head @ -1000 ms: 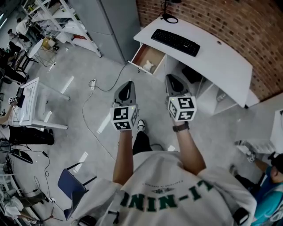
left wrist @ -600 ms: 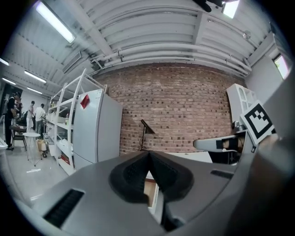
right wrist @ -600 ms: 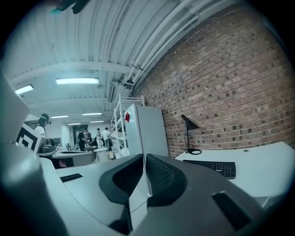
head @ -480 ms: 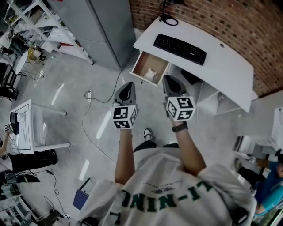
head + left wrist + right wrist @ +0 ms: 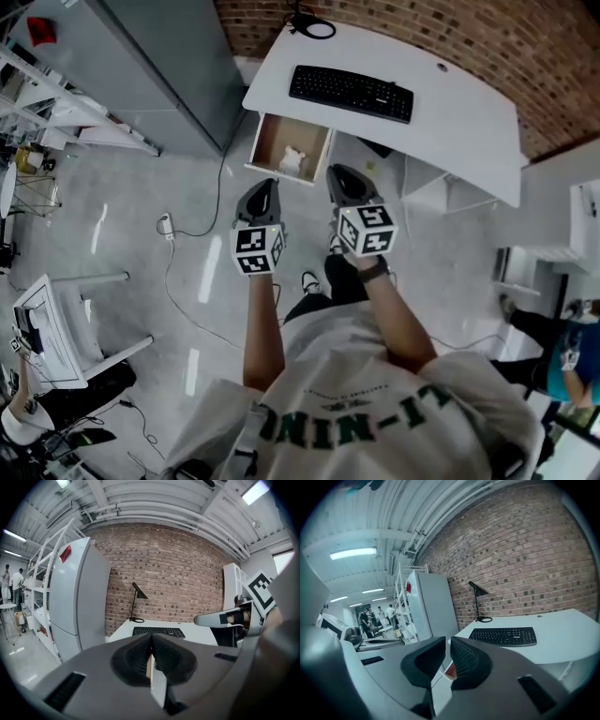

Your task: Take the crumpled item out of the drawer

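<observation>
A white crumpled item (image 5: 292, 161) lies in the open wooden drawer (image 5: 267, 141) at the left end of the white desk (image 5: 450, 112). Both grippers are held in the air in front of the person, a short way before the drawer. My left gripper (image 5: 265, 187) points at the drawer's front; its jaws meet with nothing between them (image 5: 151, 637). My right gripper (image 5: 337, 174) is level with it, to the right of the drawer. Its jaws stand almost together and hold nothing (image 5: 447, 641).
A black keyboard (image 5: 352, 91) lies on the desk, with a black lamp (image 5: 137, 602) at its far left corner. A tall grey cabinet (image 5: 159, 66) stands left of the desk against the brick wall. A cable (image 5: 183, 234) trails over the floor.
The person has walked toward the desk, so the drawer now lies just ahead of both gripper tips. Both grippers have stayed shut.
</observation>
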Demonstrator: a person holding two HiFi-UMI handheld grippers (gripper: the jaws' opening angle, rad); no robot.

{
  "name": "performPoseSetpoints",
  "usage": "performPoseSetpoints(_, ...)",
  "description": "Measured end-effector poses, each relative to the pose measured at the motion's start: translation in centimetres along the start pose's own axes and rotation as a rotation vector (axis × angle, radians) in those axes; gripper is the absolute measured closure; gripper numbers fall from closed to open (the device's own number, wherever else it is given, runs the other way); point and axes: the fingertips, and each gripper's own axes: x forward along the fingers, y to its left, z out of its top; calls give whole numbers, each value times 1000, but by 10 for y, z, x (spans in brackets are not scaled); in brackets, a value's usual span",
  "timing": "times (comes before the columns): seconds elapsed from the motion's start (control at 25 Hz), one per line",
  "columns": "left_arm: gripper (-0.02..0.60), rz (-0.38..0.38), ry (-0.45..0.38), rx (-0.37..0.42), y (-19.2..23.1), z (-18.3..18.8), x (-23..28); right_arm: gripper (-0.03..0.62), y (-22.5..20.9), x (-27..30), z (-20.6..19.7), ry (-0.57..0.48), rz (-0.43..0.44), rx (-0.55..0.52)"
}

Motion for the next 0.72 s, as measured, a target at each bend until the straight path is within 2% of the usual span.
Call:
performPoseSetpoints(0.2, 581, -50, 39, -6, 3, -5, 46, 572, -23, 28, -12, 59, -9, -29)
performPoseSetpoints(0.48, 581, -84, 101, 7, 11, -6, 111, 572, -62, 78, -11, 84, -11, 7)
performPoseSetpoints(0.72, 581, -98, 199, 1, 22, -36, 162, 572, -88, 121, -33, 147, 7, 41)
